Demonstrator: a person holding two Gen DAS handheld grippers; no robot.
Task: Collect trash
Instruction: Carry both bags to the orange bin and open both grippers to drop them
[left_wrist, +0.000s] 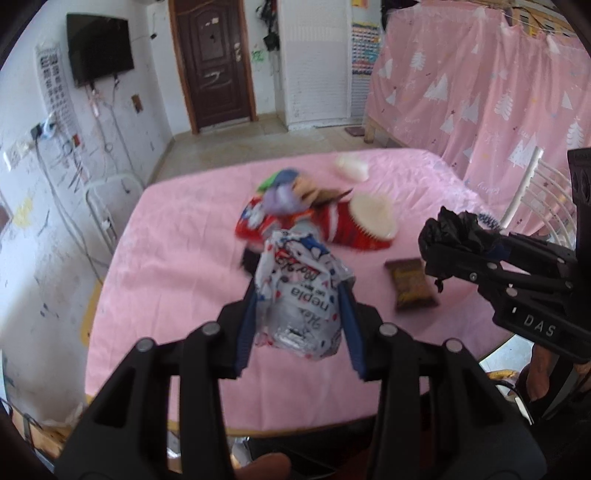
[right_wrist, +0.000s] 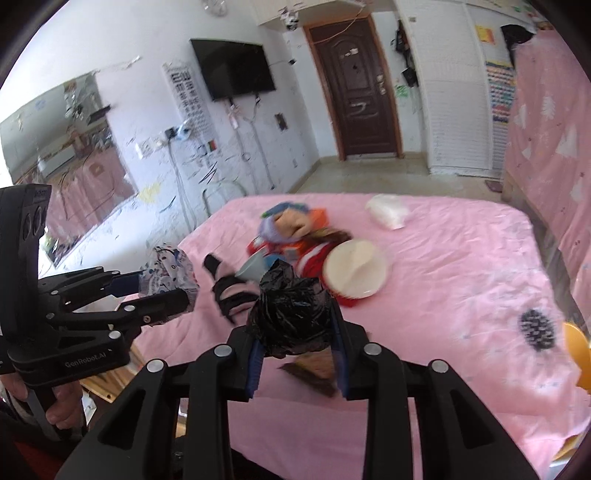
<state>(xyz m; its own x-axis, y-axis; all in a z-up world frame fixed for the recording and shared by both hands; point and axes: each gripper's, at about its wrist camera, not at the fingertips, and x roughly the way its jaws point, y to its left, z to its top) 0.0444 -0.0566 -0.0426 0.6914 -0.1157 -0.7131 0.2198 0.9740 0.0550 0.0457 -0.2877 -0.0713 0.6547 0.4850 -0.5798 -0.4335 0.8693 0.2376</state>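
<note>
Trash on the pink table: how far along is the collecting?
Nothing visibly binned yet. In hand: left gripper holds a crumpled printed wrapper; right gripper holds a crumpled black plastic bag. Left on the pink tablecloth: red cup, brown snack packet, white wad, mixed wrapper pile.

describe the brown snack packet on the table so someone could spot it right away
On the pink tablecloth, look away from the central trash pile toward the near right. A small brown snack packet lies flat there alone, just below the red cup; it is the only dark, rectangular wrapper.
</note>
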